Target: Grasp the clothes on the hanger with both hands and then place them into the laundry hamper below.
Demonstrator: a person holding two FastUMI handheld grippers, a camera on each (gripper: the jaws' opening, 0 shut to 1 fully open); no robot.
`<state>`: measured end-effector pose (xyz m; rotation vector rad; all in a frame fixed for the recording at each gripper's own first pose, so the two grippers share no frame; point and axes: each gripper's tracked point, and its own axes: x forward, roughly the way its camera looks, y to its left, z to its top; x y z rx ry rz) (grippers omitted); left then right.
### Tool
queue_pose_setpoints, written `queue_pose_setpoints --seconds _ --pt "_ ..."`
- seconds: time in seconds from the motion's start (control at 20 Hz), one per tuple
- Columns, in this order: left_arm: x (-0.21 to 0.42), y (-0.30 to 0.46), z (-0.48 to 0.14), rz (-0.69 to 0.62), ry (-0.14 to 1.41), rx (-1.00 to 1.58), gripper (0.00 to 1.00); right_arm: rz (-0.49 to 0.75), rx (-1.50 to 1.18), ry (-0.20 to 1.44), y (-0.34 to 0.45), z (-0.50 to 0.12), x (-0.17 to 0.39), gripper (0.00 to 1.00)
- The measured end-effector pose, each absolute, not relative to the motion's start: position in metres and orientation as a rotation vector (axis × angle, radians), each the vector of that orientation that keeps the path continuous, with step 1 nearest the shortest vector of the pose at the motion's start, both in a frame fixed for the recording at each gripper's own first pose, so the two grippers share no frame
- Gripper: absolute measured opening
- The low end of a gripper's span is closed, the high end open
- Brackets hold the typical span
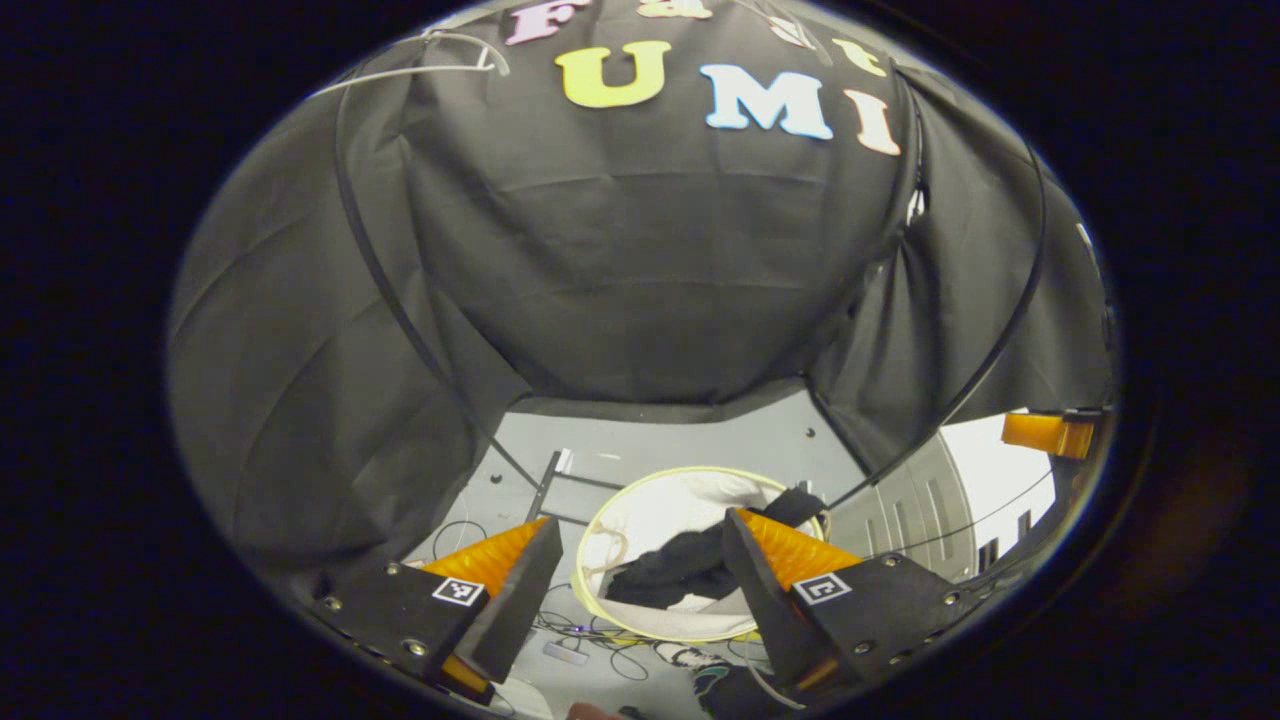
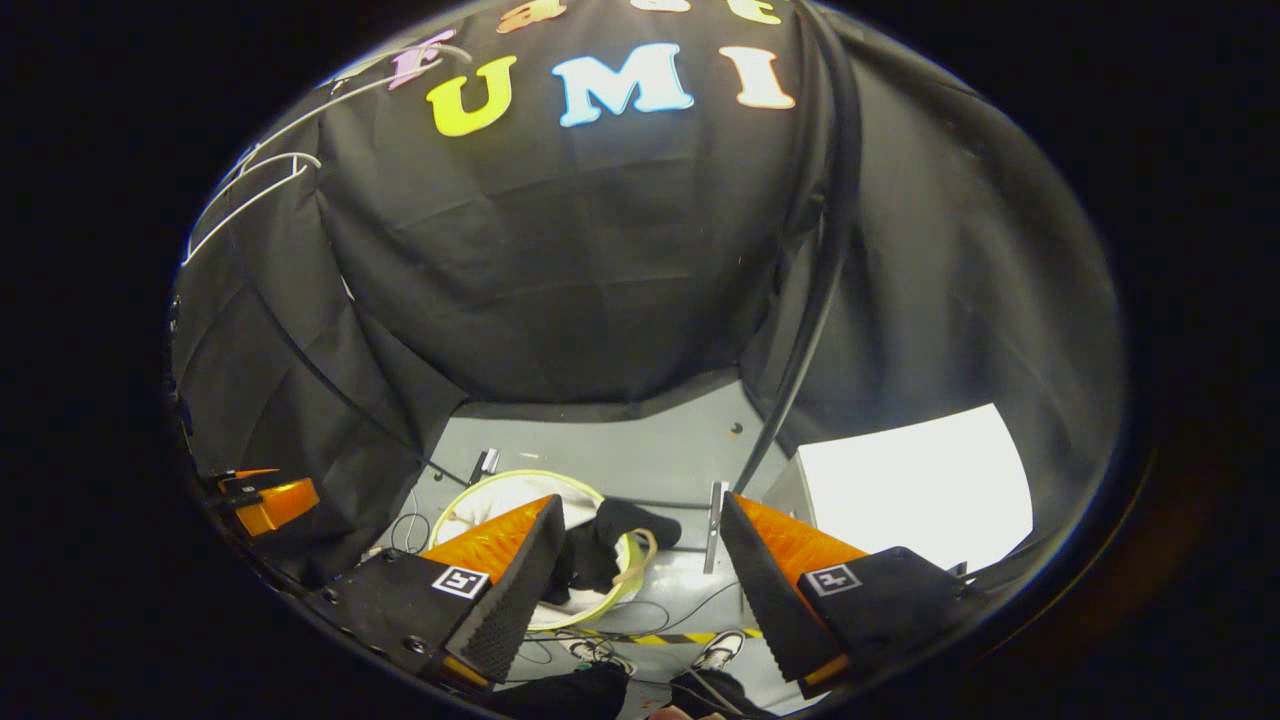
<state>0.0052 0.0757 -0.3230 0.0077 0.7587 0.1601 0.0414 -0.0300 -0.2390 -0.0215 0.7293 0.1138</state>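
In the left gripper view a round white laundry hamper (image 1: 640, 520) with a pale yellow rim stands on the grey floor below. A dark garment (image 1: 690, 565) lies in it, with one end draped over the far rim. My left gripper (image 1: 640, 545) hangs high above the hamper, open, nothing between its fingers. In the right gripper view the same hamper (image 2: 480, 495) sits low left, the dark garment (image 2: 610, 545) hanging over its right rim. My right gripper (image 2: 640, 545) is open and empty too. A bare white wire hanger (image 2: 250, 190) hangs at the upper left; the hanger (image 1: 440, 60) also appears at the top left of the left gripper view.
A black metal rack frame (image 1: 380, 260) arcs across the cloth wall. Cables (image 1: 600, 640) and yellow-black tape (image 2: 690, 637) lie on the floor by the hamper. A person's shoes (image 2: 720, 650) stand at the bottom. A white panel (image 2: 915, 490) is at the right. The other gripper (image 2: 265, 500) shows low left.
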Motion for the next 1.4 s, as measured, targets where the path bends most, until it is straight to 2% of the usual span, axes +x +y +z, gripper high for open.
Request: queue_pose_setpoints --seconds 0.05,0.1,0.3,0.45,0.6,0.65,0.7,0.8,0.85,0.9,1.05,1.1,1.15,1.2,1.35,1.4 --pt "0.003 0.067 -0.309 0.179 0.739 0.002 0.95 0.121 -0.014 0.704 -0.040 -0.231 0.044 0.94" --pt "0.000 0.059 -0.295 0.201 0.717 0.001 0.95 0.129 0.000 0.685 -0.048 -0.222 0.049 0.99" --pt "0.000 0.020 -0.236 0.265 0.615 -0.010 0.95 0.164 0.053 0.598 -0.074 -0.189 0.058 0.99" --pt "0.006 -0.012 -0.189 0.267 0.526 0.000 0.94 0.125 0.065 0.480 -0.104 -0.153 0.070 0.99" --pt "0.016 -0.049 -0.134 0.225 0.399 0.035 0.95 0.079 0.115 0.339 -0.119 -0.114 0.084 0.98" --pt "0.021 -0.063 -0.117 0.200 0.358 0.040 0.95 0.059 0.120 0.303 -0.125 -0.104 0.083 0.93" --pt "0.027 -0.071 -0.101 0.182 0.317 0.044 0.95 0.041 0.119 0.269 -0.128 -0.092 0.085 0.93" --pt "0.034 -0.075 -0.068 0.153 0.220 0.042 0.95 0.008 0.108 0.201 -0.130 -0.067 0.087 0.93" --pt "0.038 -0.074 -0.049 0.135 0.168 0.036 0.95 -0.006 0.104 0.173 -0.129 -0.051 0.081 0.98" --pt "0.040 -0.073 -0.026 0.114 0.115 0.032 0.95 -0.019 0.103 0.151 -0.127 -0.038 0.079 0.93" --pt "0.039 -0.060 0.040 0.068 -0.021 0.045 0.94 -0.040 0.096 0.039 -0.118 0.004 0.069 0.93" --pt "0.038 -0.052 0.050 0.063 -0.040 0.054 0.94 -0.051 0.082 0.006 -0.114 0.016 0.064 0.98" --pt "0.037 -0.047 0.057 0.055 -0.052 0.061 0.94 -0.048 0.058 -0.015 -0.107 0.021 0.058 0.98" --pt "0.035 -0.042 0.060 0.050 -0.065 0.063 0.94 -0.049 0.031 -0.034 -0.100 0.026 0.052 0.93" --pt "0.024 -0.028 0.057 0.035 -0.111 0.021 0.94 -0.056 -0.021 -0.096 -0.082 0.044 0.033 0.93" --pt "0.020 -0.024 0.053 0.027 -0.122 0.000 0.94 -0.051 -0.019 -0.111 -0.073 0.047 0.027 0.98"
